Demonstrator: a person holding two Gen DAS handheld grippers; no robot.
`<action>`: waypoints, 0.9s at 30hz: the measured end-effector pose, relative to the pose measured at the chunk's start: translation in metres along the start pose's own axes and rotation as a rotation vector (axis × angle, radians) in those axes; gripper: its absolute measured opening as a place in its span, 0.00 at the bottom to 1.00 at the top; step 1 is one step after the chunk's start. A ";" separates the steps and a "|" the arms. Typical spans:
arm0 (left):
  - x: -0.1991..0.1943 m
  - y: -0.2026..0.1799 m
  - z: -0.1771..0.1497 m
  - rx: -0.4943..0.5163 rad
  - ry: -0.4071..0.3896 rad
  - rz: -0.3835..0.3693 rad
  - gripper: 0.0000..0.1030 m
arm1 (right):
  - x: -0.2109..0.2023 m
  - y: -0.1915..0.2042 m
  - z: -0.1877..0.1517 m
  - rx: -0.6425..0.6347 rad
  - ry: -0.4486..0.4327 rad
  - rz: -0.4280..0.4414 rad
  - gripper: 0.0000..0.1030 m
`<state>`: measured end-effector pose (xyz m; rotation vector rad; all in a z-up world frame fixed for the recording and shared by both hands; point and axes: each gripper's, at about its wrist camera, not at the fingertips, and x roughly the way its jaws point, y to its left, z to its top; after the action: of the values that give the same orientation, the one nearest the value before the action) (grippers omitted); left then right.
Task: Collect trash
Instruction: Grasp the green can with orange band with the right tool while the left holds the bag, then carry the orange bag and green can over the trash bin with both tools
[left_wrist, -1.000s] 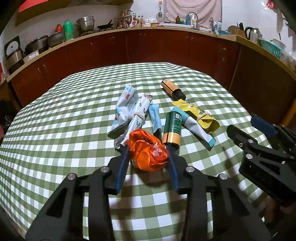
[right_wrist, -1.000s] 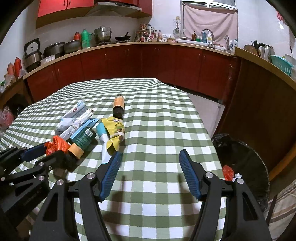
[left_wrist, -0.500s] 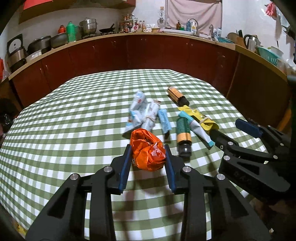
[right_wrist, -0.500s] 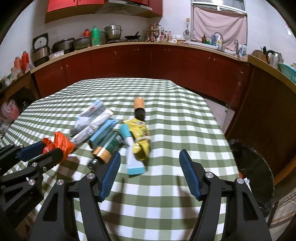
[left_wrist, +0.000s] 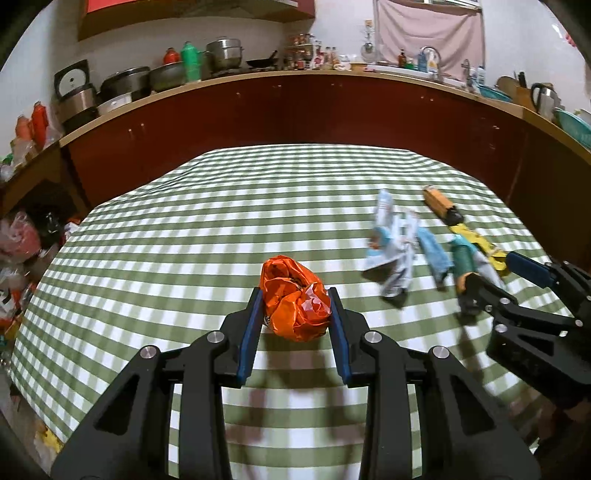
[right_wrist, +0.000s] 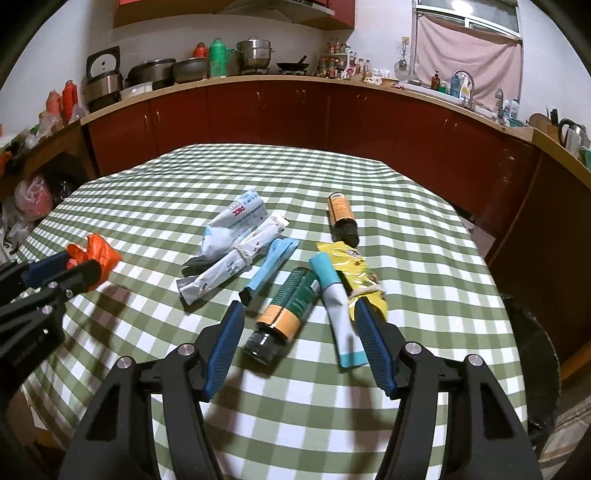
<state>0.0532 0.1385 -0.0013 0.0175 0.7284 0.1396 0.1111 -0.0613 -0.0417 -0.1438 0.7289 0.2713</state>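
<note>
The left gripper (left_wrist: 294, 315) has its two blue-padded fingers pressed against either side of a crumpled orange plastic bag (left_wrist: 294, 302), clamping it. The bag appears lifted clear of the green-and-white checked tablecloth (left_wrist: 166, 258), though this is hard to confirm. In the right wrist view, the same bag (right_wrist: 98, 254) shows at the far left, pinched in the left gripper (right_wrist: 68, 267).

The right gripper (right_wrist: 299, 334) has its fingers spread wide apart and holds nothing. It hangs low over the near end of a cluster of trash on the tablecloth (right_wrist: 424, 258). Between its fingers lie the cap end of a dark green bottle with an orange band (right_wrist: 286, 312) and the flat tail of a white and teal tube (right_wrist: 338, 306). The right blue pad sits just beside the tube.

Beyond the tube lies a yellow wrapper (right_wrist: 356, 269), touching it. Farther back is a small orange-labelled bottle with a dark cap (right_wrist: 341, 218). To the left of the green bottle lies a light blue tube (right_wrist: 271, 267), then a rolled white wrapper (right_wrist: 231, 267), and behind that a white and blue pouch (right_wrist: 234, 225).

At the right edge of the right wrist view, beside the table, part of a bin lined with a black bag (right_wrist: 535, 350) is visible. Dark red kitchen cabinets (right_wrist: 295, 107) run along the back under a counter carrying pots and bottles.
</note>
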 end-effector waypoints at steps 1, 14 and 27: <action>0.001 0.004 0.000 -0.003 0.002 0.006 0.32 | 0.001 -0.001 0.001 -0.001 0.004 -0.002 0.56; 0.013 0.011 -0.001 -0.019 0.024 0.004 0.32 | 0.015 0.007 -0.002 0.005 0.074 0.000 0.28; 0.013 0.003 -0.005 -0.014 0.026 -0.013 0.32 | 0.002 0.005 -0.005 0.011 0.037 0.017 0.24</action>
<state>0.0592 0.1426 -0.0129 -0.0026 0.7534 0.1329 0.1080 -0.0576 -0.0473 -0.1325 0.7683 0.2814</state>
